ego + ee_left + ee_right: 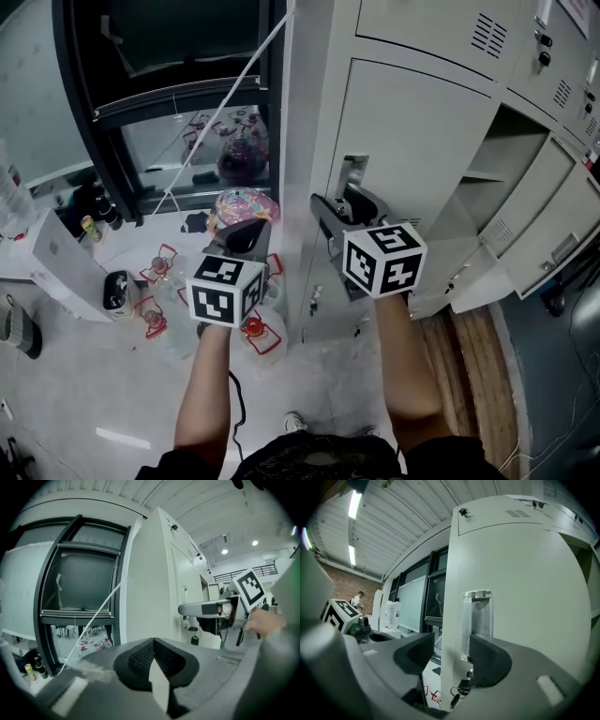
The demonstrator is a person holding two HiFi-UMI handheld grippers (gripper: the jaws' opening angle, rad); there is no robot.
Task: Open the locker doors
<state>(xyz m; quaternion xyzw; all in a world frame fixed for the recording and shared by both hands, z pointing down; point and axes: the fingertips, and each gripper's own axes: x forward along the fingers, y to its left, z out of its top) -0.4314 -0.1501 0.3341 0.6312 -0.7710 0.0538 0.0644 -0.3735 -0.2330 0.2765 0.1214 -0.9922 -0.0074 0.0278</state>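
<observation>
In the head view, your right gripper (342, 208) is at the handle (352, 173) of the locker door (422, 131), left of the open lockers (511, 159). Clear bottles (157, 270) with red tags sit on the floor at left.

In the left gripper view, your left gripper (153, 656) is clenched on nothing.

In the right gripper view, the jaws stand apart, straddling the door's left edge. Keys (457, 693) hang below.

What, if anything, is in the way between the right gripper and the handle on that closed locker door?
Nothing visible. The right gripper is at the locker door, with its jaws apart on either side of the door's free edge and the metal handle. A bunch of keys hangs just below the handle.
</observation>
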